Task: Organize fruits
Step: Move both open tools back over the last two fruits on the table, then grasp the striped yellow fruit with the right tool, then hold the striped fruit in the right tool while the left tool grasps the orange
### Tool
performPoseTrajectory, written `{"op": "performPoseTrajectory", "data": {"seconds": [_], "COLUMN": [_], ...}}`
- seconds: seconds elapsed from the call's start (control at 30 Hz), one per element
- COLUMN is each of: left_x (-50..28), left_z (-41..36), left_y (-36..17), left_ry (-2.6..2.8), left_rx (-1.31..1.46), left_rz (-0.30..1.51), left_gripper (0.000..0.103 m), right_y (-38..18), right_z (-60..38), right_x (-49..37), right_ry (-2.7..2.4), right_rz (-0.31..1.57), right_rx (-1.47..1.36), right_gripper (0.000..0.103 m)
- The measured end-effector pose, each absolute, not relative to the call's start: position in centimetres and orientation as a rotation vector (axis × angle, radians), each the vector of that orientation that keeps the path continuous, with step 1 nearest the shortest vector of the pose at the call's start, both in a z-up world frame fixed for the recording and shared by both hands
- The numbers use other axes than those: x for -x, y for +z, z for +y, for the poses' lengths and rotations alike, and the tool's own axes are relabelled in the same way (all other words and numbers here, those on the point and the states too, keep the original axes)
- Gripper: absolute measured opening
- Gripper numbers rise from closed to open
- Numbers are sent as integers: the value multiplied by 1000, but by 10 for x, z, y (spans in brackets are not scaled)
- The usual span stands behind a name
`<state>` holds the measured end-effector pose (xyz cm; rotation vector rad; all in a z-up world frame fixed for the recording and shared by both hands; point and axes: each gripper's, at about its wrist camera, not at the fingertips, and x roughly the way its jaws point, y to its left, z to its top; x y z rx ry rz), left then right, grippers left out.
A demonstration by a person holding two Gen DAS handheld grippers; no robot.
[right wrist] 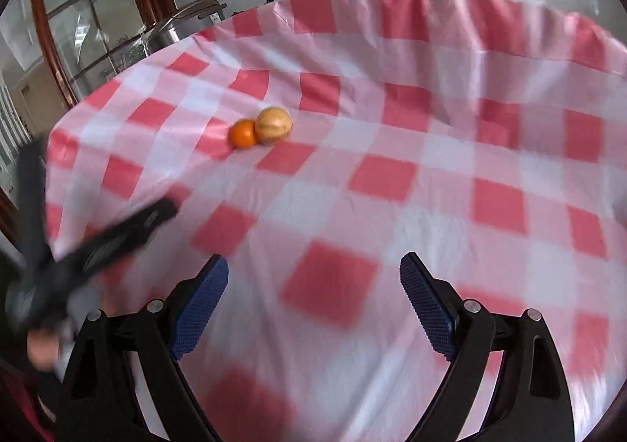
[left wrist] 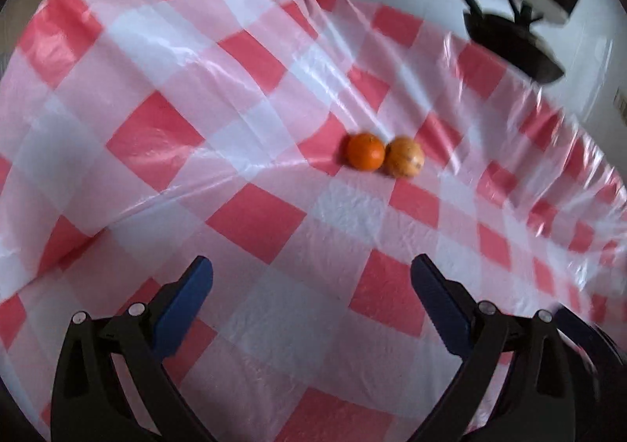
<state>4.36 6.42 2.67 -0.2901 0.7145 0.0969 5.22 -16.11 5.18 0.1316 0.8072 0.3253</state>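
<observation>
Checked tablecloth [left wrist: 254, 222] lies bare around two touching fruits [left wrist: 384, 156]; both claws gape empty.

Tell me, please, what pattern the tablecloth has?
Red, pink and white checks on the tablecloth, sharpest in the left wrist view.

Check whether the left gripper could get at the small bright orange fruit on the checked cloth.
Probably yes. The left gripper is open and empty, and only bare red-and-white checked tablecloth lies ahead of it; the small bright orange fruit touches the paler yellowish round fruit, crowding one side.
</observation>
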Motion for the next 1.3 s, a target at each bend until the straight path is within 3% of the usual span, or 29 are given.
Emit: {"op": "performPoseTrajectory", "data": {"seconds": [0.27, 0.43, 0.5, 0.6, 1.07, 1.13, 1.17, 1.3], "left_x": [-45, -42, -42, -43, -42, -42, -43, -44], "left_z": [90, 98, 97, 93, 91, 89, 87, 82], "left_y": [21, 20, 20, 21, 23, 23, 23, 24], "left_ry": [112, 109, 105, 102, 110, 117, 120, 127], "left_rx": [466, 521, 518, 502, 484, 468, 460, 422], "left_rz": [712, 702, 700, 697, 688, 687, 687, 689], "left_gripper": [101, 101, 101, 101, 101, 101, 101, 101], "right_y": [59, 52, 44, 36, 33, 34, 34, 44], "right_z": [-109, -93, -88, -80, -56, -52, -50, -79], "right_x": [-168, -220, -232, -237, -215, -220, -220, -189], "right_ry": [386, 295, 249, 172, 163, 176, 194, 198], "right_rz": [823, 862, 899, 918, 893, 893, 890, 874], "right_rx": [-291, -403, -435, -399, -164, -138, -129, -199], "right_gripper": [81, 72, 63, 57, 55, 51, 44, 44]}}
